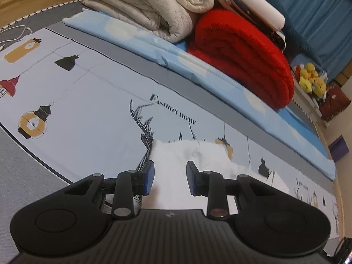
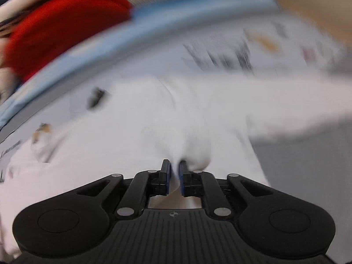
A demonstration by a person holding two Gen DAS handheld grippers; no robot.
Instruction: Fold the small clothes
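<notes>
A small white garment [image 1: 176, 165] lies on the printed bed sheet [image 1: 88, 114]. In the left wrist view my left gripper [image 1: 169, 177] is open, its blue pads on either side of the garment's near edge, with cloth between them but not pinched. In the right wrist view, which is blurred by motion, my right gripper [image 2: 175, 176] is shut on a bunched fold of the white garment [image 2: 187, 114], which spreads out ahead and to the right.
A rolled red blanket [image 1: 242, 55], a folded beige quilt [image 1: 145, 6] and a light blue sheet [image 1: 198, 72] lie along the far side of the bed. Yellow plush toys [image 1: 310, 77] sit at the right. A white cable [image 1: 13, 35] lies far left.
</notes>
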